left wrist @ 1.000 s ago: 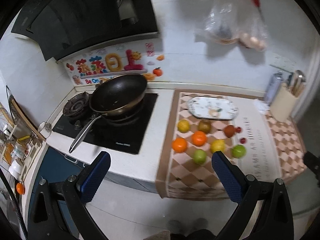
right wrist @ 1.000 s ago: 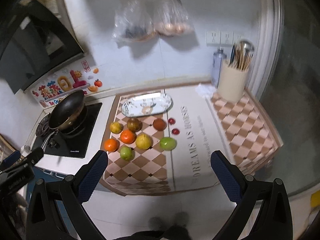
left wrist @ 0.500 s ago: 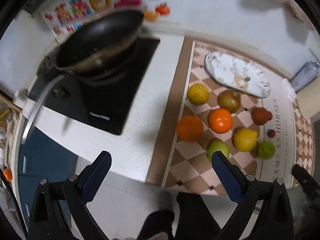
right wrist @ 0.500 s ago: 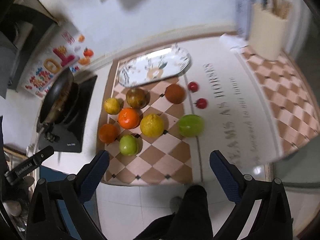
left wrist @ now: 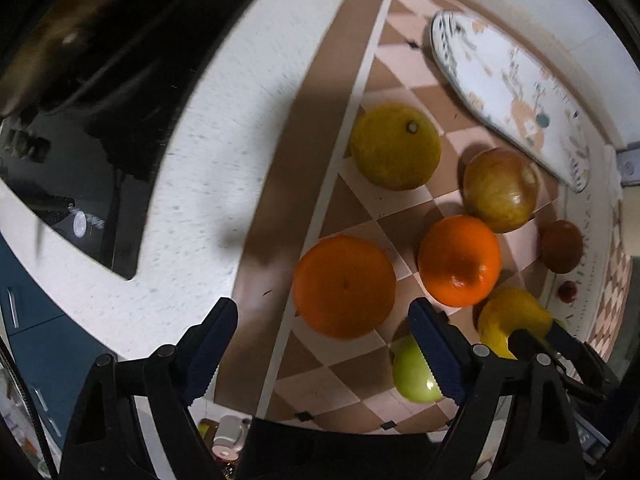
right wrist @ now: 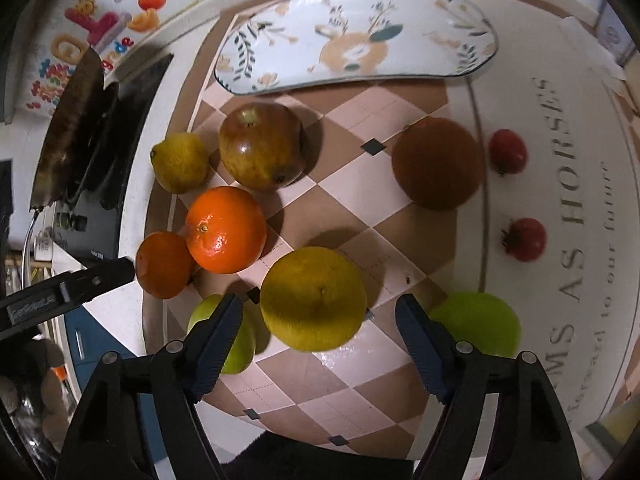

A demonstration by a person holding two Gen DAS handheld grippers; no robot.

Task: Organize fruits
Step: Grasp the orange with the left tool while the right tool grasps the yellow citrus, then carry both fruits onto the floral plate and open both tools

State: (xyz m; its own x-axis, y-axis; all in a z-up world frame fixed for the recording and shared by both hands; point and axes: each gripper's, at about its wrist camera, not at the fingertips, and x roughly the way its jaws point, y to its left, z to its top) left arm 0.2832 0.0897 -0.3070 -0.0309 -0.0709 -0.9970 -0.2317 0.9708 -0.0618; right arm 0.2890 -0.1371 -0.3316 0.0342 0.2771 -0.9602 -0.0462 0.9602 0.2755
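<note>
Bench mat (right wrist: 400,364) carries all the fruit; the patterned plate (right wrist: 360,40) sits bare, so nothing is sorted yet. Left gripper (left wrist: 320,344) gapes before the large orange (left wrist: 344,286); right gripper (right wrist: 318,332) gapes around the yellow citrus (right wrist: 314,298), empty.

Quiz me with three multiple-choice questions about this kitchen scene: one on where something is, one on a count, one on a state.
1. Where is the patterned plate?
A. behind the fruit, by the wall
B. on the stove
C. under the fruit

2. How many small red fruits lie on the mat?
A. none
B. two
C. five

3. The right gripper is:
A. shut on a fruit
B. open, around the big yellow fruit
C. holding the plate

Answers: A, it lies beyond the fruit rows; B, both sit beside the lettering; B, the jaws stand wide apart.
</note>
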